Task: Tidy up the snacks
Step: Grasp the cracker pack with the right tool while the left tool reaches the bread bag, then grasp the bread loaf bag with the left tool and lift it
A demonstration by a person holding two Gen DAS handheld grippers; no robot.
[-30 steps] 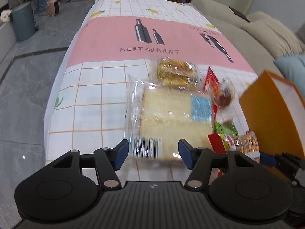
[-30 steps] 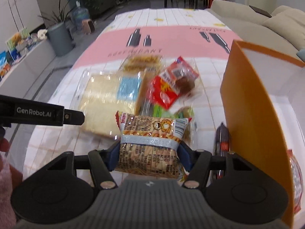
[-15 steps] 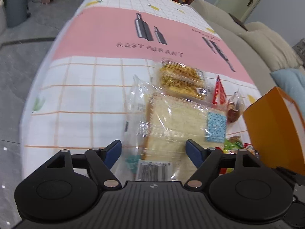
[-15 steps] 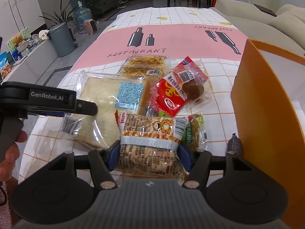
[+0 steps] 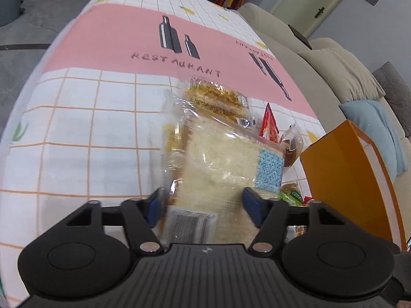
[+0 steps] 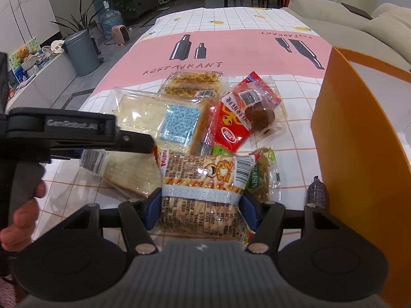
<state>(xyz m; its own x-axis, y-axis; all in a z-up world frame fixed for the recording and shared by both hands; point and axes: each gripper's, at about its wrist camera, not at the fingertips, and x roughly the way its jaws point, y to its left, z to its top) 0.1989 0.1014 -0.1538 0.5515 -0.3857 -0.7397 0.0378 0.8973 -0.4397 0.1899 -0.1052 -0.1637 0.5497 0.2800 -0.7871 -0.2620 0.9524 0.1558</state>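
Both grippers are busy over the snack table.
Left gripper is closing its jaws around the bagged bread, whose near end lifts from the checked tablecloth printed "RESTAURANT"; right gripper holds the "Mimi" snack bag firmly. Beside them stands an orange box; its inside is mostly hidden. A red packet lies near the bread, and a beige sofa borders the table.
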